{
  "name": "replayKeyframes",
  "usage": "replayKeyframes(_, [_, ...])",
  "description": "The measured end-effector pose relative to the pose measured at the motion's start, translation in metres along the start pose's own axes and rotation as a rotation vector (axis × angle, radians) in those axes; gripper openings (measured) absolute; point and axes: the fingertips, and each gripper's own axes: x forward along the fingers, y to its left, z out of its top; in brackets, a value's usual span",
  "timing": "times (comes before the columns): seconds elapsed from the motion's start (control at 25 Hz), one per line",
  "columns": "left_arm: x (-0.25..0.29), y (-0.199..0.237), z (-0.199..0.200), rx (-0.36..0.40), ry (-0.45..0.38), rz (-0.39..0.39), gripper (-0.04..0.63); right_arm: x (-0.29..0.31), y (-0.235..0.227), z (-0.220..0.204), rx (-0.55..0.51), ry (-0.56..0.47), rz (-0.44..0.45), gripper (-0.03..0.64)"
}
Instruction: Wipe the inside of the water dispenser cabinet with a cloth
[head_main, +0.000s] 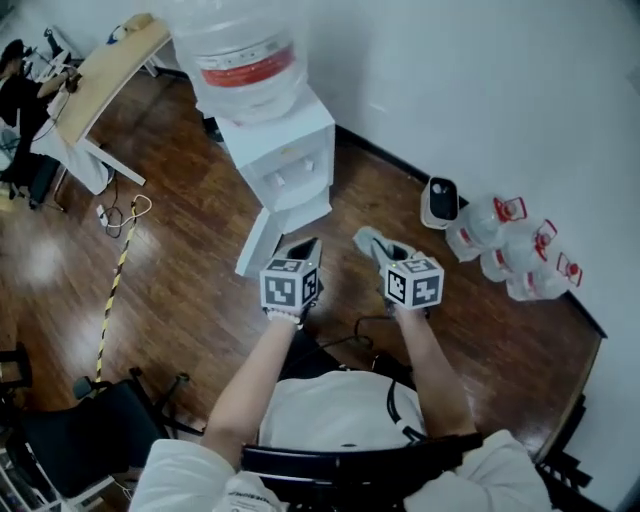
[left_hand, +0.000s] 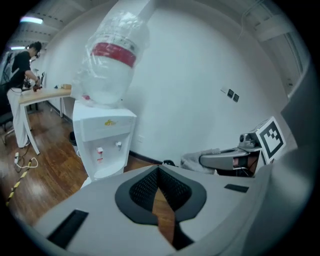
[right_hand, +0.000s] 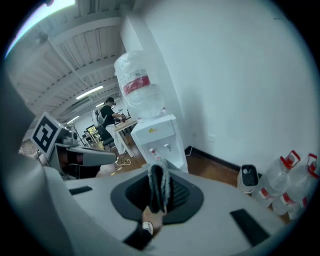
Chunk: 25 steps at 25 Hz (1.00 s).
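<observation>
Dark wood floor (head_main: 190, 300) and white wall (head_main: 480, 80); against the wall, white water dispenser (head_main: 285, 165) topped with an inverted bottle (head_main: 240, 50), lower cabinet door (head_main: 257, 243) swung open; desk (head_main: 100, 70) at far left, cluster of spare bottles (head_main: 510, 245) on the floor at right. Left gripper (head_main: 303, 248) held short of the dispenser, jaws drawn together to a thin slit, nothing between them. Right gripper (head_main: 383, 250) just beside it, clamped on a folded grey cloth (right_hand: 159, 190), apart from the cabinet.

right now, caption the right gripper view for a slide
Right tongs clamp a grey cloth, facing the white water dispenser.
</observation>
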Motion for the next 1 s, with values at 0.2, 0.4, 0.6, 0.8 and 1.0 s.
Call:
replayKeyframes(0.2, [-0.027, -0.079, 0.014, -0.006, -0.12, 0.078, -0.002, -0.076, -0.017, 0.004, -0.079, -0.042, 0.084, 0.031])
replayKeyframes(0.4, [-0.068, -0.125, 0.003, -0.058, -0.192, 0.125, -0.002, -0.12, 0.006, 0.016, -0.17, -0.073, 0.209, 0.031])
replayKeyframes(0.6, [-0.104, -0.15, -0.013, -0.075, -0.244, 0.128, -0.002, -0.155, 0.036, 0.004, -0.178, -0.098, 0.258, 0.031])
replayKeyframes(0.8, [-0.152, -0.127, -0.033, -0.047, -0.251, 0.132, -0.002, -0.159, 0.08, -0.006, -0.126, -0.141, 0.251, 0.031])
replayKeyframes(1.0, [-0.21, -0.074, -0.055, -0.071, -0.256, 0.185, -0.002, -0.14, 0.152, -0.028, -0.137, -0.103, 0.295, 0.031])
